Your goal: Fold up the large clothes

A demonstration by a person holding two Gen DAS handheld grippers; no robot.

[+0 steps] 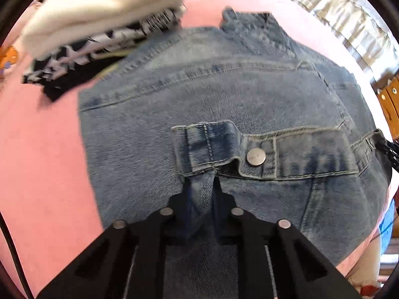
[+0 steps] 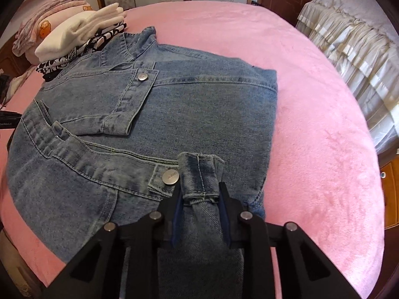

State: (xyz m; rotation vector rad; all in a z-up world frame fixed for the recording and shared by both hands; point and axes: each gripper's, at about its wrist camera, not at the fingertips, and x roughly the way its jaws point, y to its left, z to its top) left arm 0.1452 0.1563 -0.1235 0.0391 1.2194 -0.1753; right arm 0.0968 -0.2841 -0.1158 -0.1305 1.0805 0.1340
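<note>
faded blue denim jacket (image 2: pixel 199 104), partly folded, flat on pink bed, hem corners pinched

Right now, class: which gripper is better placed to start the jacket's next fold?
Probably either; they look evenly matched. The left gripper is shut on the jacket hem left of a button; the right gripper pinches a hem tab beside its button.

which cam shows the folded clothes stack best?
Right wrist. It shows the whole stack sharply at the denim jacket's far left corner: cream garments over black-and-white patterned ones on the pink bed. The left wrist view shows the same stack motion-blurred, near the frame's upper-left edge.
</note>
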